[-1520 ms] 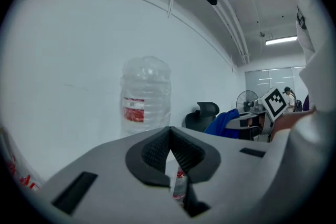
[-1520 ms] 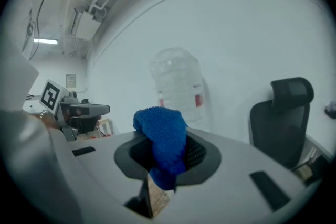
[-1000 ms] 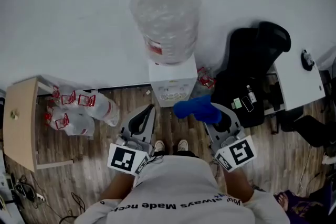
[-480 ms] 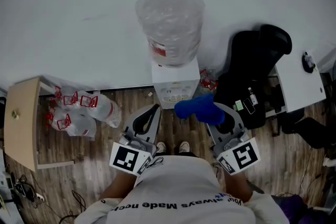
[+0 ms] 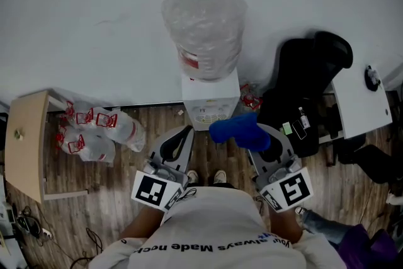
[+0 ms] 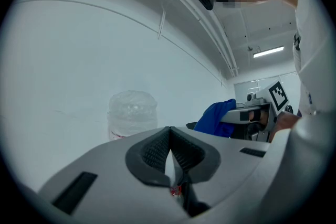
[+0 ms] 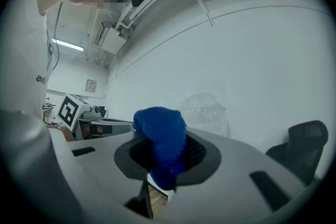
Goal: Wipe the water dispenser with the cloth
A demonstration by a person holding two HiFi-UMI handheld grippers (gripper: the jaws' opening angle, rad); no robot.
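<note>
Standing right in front of the water dispenser (image 5: 210,101). It's on the wood floor against the white wall, w/ a plastic-wrapped bottle (image 5: 203,25) on top. Right gripper (image 7: 167,168) has its jaws clamped on the blue cloth (image 7: 161,136), which bunches up and sticks out past the tips. From the head view the cloth is up in the air near the dispenser's lower right front, and it doesn't look like it's touching. Left gripper (image 6: 169,139) is empty: jaws pressed together, nothing btwn them, held at the left and pointing toward the dispenser. Black office chair (image 5: 308,85) just right of the dispenser. Some clear bags (image 5: 94,129) w/ red print lie on the floor to the left, beside a light wood cabinet (image 5: 25,148).
</note>
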